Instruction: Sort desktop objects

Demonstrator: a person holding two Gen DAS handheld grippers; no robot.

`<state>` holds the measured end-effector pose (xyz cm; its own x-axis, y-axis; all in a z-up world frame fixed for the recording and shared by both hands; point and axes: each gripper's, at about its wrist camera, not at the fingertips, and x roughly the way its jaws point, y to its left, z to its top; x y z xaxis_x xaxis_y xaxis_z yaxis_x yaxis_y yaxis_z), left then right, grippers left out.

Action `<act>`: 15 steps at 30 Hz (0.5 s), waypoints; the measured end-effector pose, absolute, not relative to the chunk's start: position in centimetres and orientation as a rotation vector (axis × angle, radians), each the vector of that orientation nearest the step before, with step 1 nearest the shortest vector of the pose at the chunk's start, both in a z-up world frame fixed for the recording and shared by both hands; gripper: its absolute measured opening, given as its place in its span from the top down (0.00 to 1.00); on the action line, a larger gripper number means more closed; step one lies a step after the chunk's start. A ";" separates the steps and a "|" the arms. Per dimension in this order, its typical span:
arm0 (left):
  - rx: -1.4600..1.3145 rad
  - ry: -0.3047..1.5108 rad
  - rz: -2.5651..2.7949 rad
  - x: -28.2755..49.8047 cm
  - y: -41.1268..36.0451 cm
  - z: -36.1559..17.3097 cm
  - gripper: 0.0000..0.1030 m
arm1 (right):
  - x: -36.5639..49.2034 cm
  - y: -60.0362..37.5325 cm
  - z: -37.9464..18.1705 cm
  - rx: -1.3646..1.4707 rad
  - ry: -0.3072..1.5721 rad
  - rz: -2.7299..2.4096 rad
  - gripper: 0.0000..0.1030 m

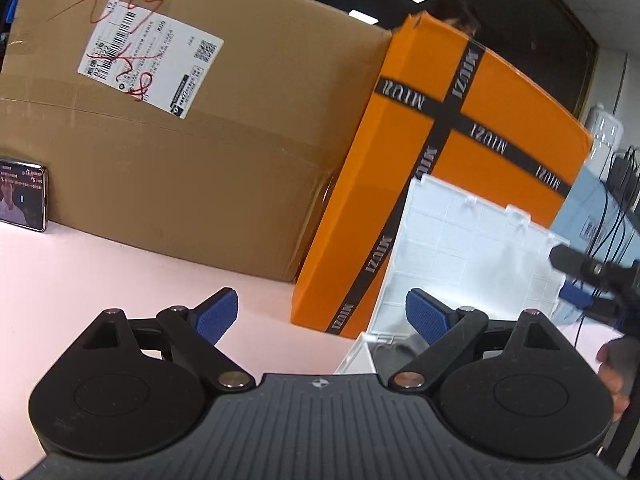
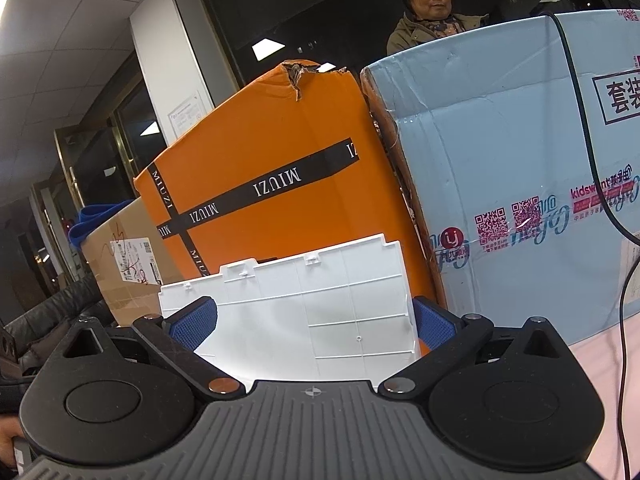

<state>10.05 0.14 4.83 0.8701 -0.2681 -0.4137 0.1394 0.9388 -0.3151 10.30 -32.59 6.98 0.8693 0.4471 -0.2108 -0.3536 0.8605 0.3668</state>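
Two sets of tongs hover over a pink tabletop (image 1: 100, 272) crowded with three boxes and one white plastic organiser case. The left tongs (image 1: 320, 316) are spread wide, blue pads (image 1: 218, 316) apart, gripping nothing. The right tongs (image 2: 314, 324) are likewise wide open and empty, with the case's raised lid (image 2: 304, 304) showing between their two pads; whether a pad touches it cannot be told.

The case (image 1: 364, 354) sits open on the tabletop just in front of the orange box, its gridded lid (image 1: 472, 256) standing up and leaning back. In the left view the right tongs (image 1: 580, 280) appear at the lid's far edge.

The orange box (image 1: 400, 184) stands on end, crossed by black ribbon bands printed "MIUZI", its top corner torn. Touching it on one side is one brown cardboard carton (image 1: 200, 152) bearing a white shipping label (image 1: 150, 56) with barcode and red pen scrawl. On the other side stands one pale blue carton (image 2: 520, 160) printed with "kidswant", pink QR codes and Chinese characters. One phone (image 1: 22, 196), screen lit, leans against the brown carton. One person (image 2: 428, 12) stands behind the boxes.
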 end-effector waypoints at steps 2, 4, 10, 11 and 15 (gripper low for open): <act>-0.284 0.463 -0.221 9.9 0.1 4.9 0.18 | 10.1 -32.6 7.0 0.321 0.292 0.427 0.00; -0.286 0.456 -0.226 9.8 0.1 5.0 0.22 | 9.8 -32.6 7.1 0.319 0.289 0.428 0.00; -0.289 0.449 -0.245 9.6 0.0 5.2 0.26 | 8.9 -32.3 7.1 0.309 0.287 0.425 0.00; -0.289 0.451 -0.250 9.5 0.0 5.2 0.26 | 8.8 -32.2 7.1 0.308 0.287 0.423 0.00; -0.290 0.457 -0.267 9.4 0.0 5.3 0.26 | 8.1 -31.9 7.1 0.306 0.289 0.419 0.00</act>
